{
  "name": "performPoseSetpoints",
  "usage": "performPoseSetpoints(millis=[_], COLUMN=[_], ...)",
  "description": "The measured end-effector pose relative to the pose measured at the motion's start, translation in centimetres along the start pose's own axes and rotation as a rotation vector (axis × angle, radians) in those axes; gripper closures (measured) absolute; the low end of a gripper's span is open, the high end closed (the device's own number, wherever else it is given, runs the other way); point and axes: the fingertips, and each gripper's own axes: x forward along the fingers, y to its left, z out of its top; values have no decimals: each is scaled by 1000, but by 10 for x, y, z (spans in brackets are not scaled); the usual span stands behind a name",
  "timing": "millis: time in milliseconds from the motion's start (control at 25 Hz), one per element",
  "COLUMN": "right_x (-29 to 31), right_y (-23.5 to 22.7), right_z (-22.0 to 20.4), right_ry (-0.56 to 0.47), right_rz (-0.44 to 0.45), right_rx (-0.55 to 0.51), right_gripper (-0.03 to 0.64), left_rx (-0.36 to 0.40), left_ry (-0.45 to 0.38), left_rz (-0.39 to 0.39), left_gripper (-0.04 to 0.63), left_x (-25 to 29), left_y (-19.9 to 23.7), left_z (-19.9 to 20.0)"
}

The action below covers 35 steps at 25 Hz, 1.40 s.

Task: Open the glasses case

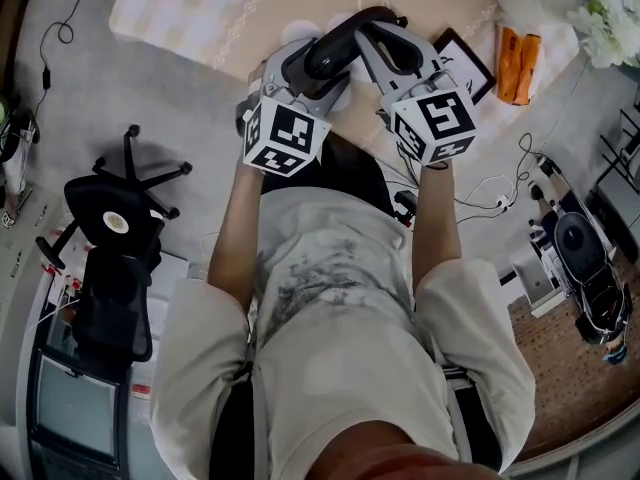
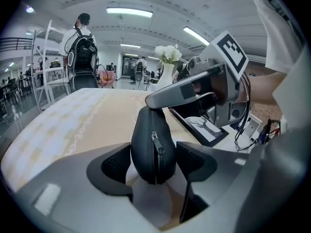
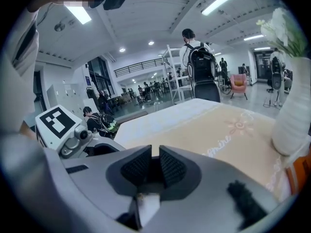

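Note:
A black zippered glasses case (image 2: 153, 147) stands on end between the jaws of my left gripper (image 2: 154, 160). Those jaws are spread wide, and the pads (image 2: 115, 163) flank the case without pressing on it. The zipper pull (image 2: 156, 142) faces the left gripper's camera. My right gripper (image 3: 155, 166) reaches in from the right, and its grey finger (image 2: 167, 95) lies over the case's top end. Its jaws are nearly together, with something dark pinched between the pads. In the head view the case (image 1: 338, 50) bridges both grippers above the tablecloth (image 1: 200, 18).
On the table to the right lie a framed picture (image 1: 465, 63), an orange object (image 1: 518, 65) and a white vase with flowers (image 1: 605, 18). An office chair (image 1: 120, 238) stands on the floor to the left. A person with a backpack (image 2: 82, 47) stands beyond the table.

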Motion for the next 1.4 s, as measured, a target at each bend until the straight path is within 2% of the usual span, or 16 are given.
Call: performPoseSetpoints(millis=[320,440,680,800,1240,1400], right_x=[-5,-11,-23,-26,-18,-16], right_y=[1,13,58,69,78,80], right_z=[-1,0,3,5,5,4], right_ry=[8,44,117,141,177,187], right_rz=[-3,10,90,111,88,101], right_rx=[-20,-131,-440,-532,-668,-660], right_gripper=[558,558,551,528,489,489], left_rx=[43,51,54,52,51,79], left_ry=[29,26,21,22,40,50], left_rz=[24,14,9,9,18,23], left_gripper=[316,319,321,321,321,322], left_x=[2,-1,-6,-6,-7,-9], left_y=[0,-1,0,-1,-1,0], left_z=[0,6,20,24,28,27])
